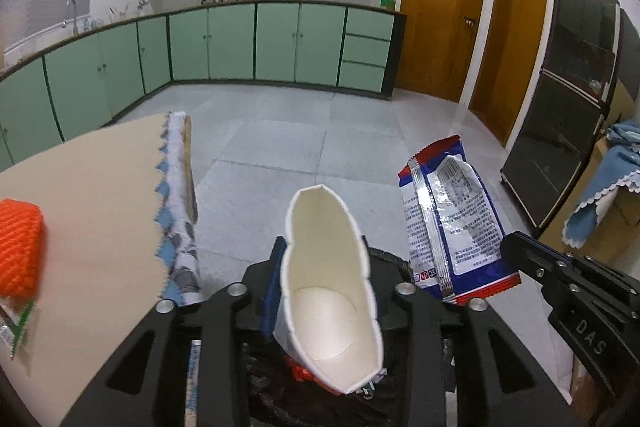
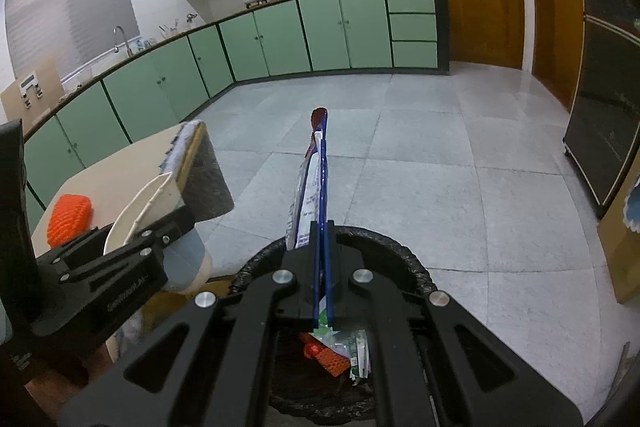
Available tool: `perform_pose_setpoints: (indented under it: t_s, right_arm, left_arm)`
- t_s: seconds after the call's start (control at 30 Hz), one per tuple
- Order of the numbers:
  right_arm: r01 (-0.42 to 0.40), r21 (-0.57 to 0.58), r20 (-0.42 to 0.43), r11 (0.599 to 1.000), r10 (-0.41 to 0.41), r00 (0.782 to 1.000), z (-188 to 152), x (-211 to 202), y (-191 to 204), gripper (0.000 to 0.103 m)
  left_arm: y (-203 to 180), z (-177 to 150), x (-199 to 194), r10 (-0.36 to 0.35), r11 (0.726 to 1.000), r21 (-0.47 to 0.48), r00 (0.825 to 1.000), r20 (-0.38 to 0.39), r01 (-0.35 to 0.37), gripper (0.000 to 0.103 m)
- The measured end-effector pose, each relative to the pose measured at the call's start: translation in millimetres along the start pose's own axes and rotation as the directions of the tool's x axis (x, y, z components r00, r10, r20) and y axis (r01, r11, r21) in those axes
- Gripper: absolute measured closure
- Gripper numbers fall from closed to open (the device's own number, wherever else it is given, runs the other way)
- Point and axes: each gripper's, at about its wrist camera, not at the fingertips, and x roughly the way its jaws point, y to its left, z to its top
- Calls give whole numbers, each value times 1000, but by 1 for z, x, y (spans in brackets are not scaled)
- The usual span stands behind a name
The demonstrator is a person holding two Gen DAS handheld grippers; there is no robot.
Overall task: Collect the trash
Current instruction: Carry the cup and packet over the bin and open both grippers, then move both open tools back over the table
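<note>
My left gripper [image 1: 324, 259] is shut on a squashed white paper cup [image 1: 328, 275] and holds it over the black-lined trash bin [image 1: 394, 259]. It also shows in the right wrist view [image 2: 160, 227], with the cup [image 2: 140, 211]. My right gripper [image 2: 323, 239] is shut on a blue and white snack wrapper [image 2: 314, 187], held edge-on above the bin [image 2: 392, 247]. The wrapper [image 1: 452, 219] and right gripper [image 1: 516, 251] show at the right of the left wrist view. Orange and green trash [image 2: 332, 351] lies inside the bin.
A beige table [image 1: 92, 195] stands at the left with an orange knitted item [image 1: 20, 247] and a patterned cloth edge [image 1: 180, 195]. Green kitchen cabinets [image 2: 280, 35] line the far wall. A dark cabinet [image 1: 560, 99] and a cloth-covered box [image 1: 608, 195] stand at the right.
</note>
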Motion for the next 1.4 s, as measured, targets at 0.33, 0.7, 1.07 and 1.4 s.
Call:
perform_pose_setpoints:
  t_s: [0.33, 0.7, 1.07, 1.4]
  right_arm:
    - [15, 45, -38, 999, -14, 999, -6, 22, -16, 64]
    - [37, 22, 40, 999, -38, 998, -1, -4, 5, 19]
    - [-81, -91, 105, 993, 90, 990, 17, -20, 102, 12]
    - [-221, -171, 62, 960, 235, 970, 12, 1, 212, 12]
  left_arm:
    - [6, 0, 7, -17, 999, -29, 1000, -23, 16, 39]
    - [50, 16, -52, 78, 997, -26, 991, 112, -76, 19]
    - [155, -4, -129, 323, 945, -119, 931, 170, -306, 15]
    - [252, -43, -165, 508, 852, -203, 856, 97, -482, 15]
